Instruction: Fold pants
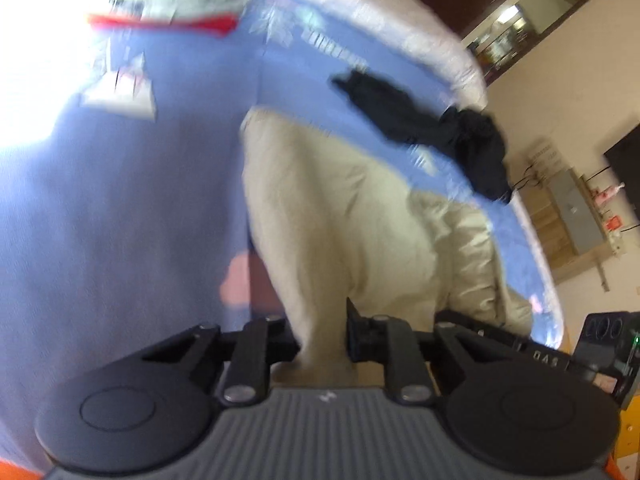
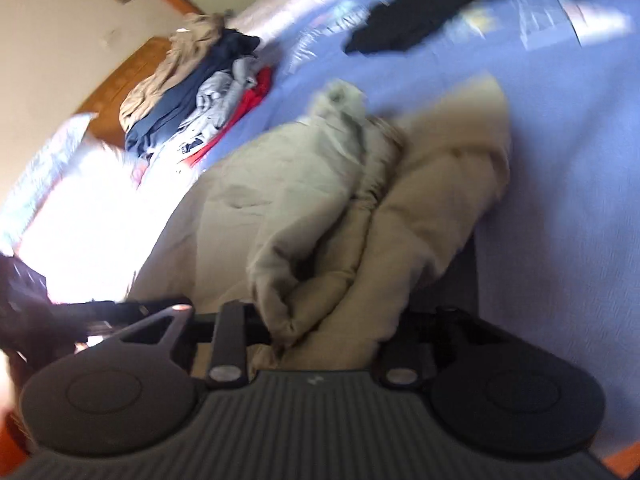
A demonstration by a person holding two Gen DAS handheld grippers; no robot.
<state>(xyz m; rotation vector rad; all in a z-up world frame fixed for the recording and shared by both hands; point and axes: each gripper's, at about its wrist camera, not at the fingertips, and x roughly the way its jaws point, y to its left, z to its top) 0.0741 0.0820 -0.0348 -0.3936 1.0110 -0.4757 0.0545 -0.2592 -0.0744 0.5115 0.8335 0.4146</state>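
on the blue bedspread (image 1: 120, 200), both grippers' fingers pinch the beige pants (image 1: 320, 208), clothes pile (image 2: 192, 92) beyond.

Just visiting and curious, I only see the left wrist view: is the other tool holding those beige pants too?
Observer: Yes, the right tool has a thick bunch of the beige pants squeezed between its fingers.
Operator: And that blurry red and grey stuff far away?
Observer: A pile of clothes on the blue bedcover: tan and navy pieces heaped beside the grey and red ones.
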